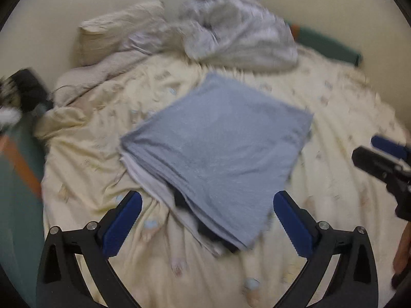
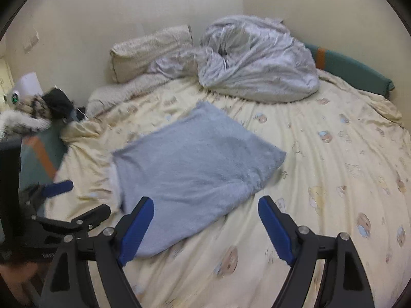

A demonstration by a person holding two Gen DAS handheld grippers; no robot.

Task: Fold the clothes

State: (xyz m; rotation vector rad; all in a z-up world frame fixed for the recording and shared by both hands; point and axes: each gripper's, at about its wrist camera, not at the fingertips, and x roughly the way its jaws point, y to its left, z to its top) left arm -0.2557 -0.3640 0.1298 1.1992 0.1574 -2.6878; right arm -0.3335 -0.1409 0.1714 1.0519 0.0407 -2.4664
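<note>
A light blue garment (image 1: pixel 218 143) lies folded into a flat rectangle on the cream patterned bedsheet (image 1: pixel 334 118). White and dark layers show along its near-left edge in the left wrist view. My left gripper (image 1: pixel 206 200) hovers open just above the garment's near edge, holding nothing. The same blue garment (image 2: pixel 195 169) lies mid-bed in the right wrist view, and my right gripper (image 2: pixel 205 204) stands open over its near right corner, empty. The left gripper (image 2: pixel 64 200) shows at the left edge of the right wrist view; the right gripper (image 1: pixel 382 154) shows at the right edge of the left wrist view.
A crumpled grey duvet (image 2: pixel 257 61) and a beige pillow (image 2: pixel 151 48) lie at the head of the bed against the wall. A teal bed rail (image 2: pixel 354 69) with an orange band runs along the far right. Dark and furry items (image 2: pixel 38 107) sit off the left side.
</note>
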